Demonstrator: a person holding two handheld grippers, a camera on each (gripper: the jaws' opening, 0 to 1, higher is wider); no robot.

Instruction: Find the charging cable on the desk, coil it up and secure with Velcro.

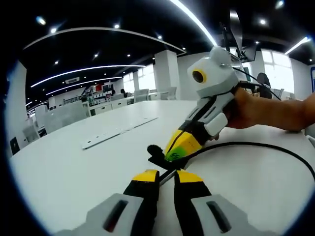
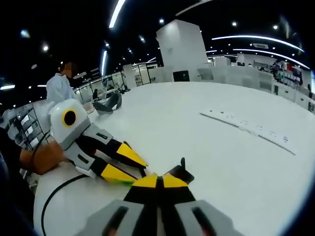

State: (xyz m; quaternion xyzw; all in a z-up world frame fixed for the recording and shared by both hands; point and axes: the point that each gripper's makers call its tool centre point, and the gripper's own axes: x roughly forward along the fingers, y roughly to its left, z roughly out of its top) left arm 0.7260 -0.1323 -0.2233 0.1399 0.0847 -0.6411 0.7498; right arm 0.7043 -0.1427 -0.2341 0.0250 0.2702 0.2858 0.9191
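Both hand-held grippers [image 1: 166,173] [image 2: 157,180] jaws together, apparently pinching black cable [image 1: 256,146] end on white desk [image 1: 74,172].

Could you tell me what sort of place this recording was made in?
Probably an open-plan office: a big white table with a power strip, rows of desks behind, and strip lights overhead.

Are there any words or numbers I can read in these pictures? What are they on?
No text can be read.
The green patch on the right hand-held gripper carries dark marks, too blurred to read.
The red sign far across the room is too small to read.
The long white strip on the table shows no readable print.
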